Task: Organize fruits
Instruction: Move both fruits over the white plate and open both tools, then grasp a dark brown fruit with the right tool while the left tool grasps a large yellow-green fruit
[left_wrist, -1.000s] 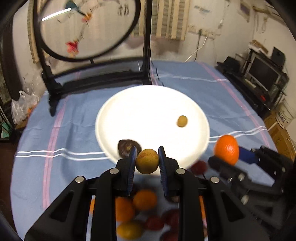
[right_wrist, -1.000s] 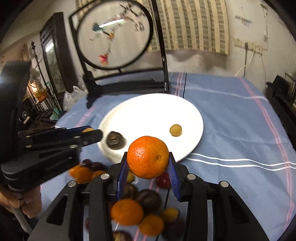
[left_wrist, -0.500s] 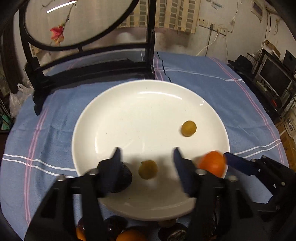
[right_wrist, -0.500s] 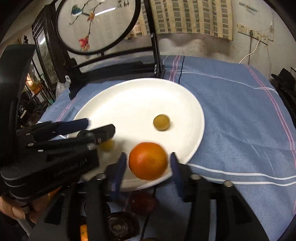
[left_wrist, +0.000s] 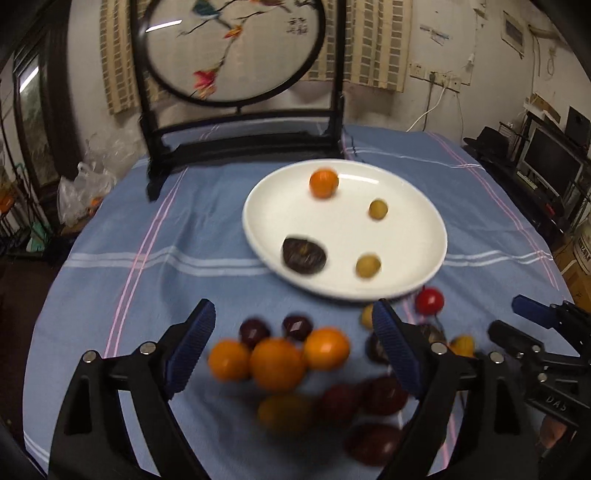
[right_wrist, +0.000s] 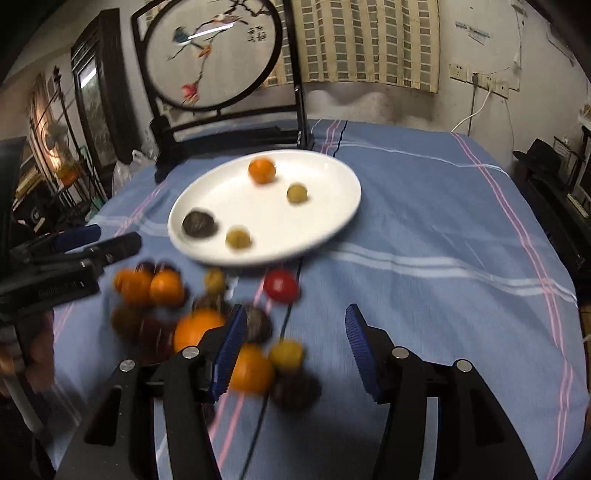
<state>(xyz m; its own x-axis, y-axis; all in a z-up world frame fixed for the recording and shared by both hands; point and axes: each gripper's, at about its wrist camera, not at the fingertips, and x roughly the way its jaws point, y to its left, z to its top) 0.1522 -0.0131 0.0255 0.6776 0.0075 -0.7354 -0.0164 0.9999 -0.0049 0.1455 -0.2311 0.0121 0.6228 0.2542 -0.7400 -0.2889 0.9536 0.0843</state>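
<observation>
A white plate (left_wrist: 406, 266) (right_wrist: 332, 206) holds an orange (left_wrist: 324, 183) (right_wrist: 262, 170), two small yellow-green fruits (left_wrist: 378, 209) (left_wrist: 368, 266) and a dark wrinkled fruit (left_wrist: 304, 255) (right_wrist: 198, 222). My left gripper (left_wrist: 295, 347) is open and empty above a pile of oranges (left_wrist: 277, 363) and dark plums (left_wrist: 380, 395) near the plate. My right gripper (right_wrist: 293, 347) is open and empty over the right side of the same pile (right_wrist: 251, 369). A red fruit (left_wrist: 429, 301) (right_wrist: 280, 286) lies by the plate's near rim.
A framed round embroidery screen (left_wrist: 236, 55) (right_wrist: 210, 55) on a black stand is behind the plate. The blue striped tablecloth (right_wrist: 443, 240) covers the round table. Cluttered furniture stands right (left_wrist: 546, 162) and left (right_wrist: 55, 177) of the table.
Both grippers opened and pulled back from the plate toward the pile. The yellow-green fruit and the orange they held now lie on the plate; the orange sits near its far side.
</observation>
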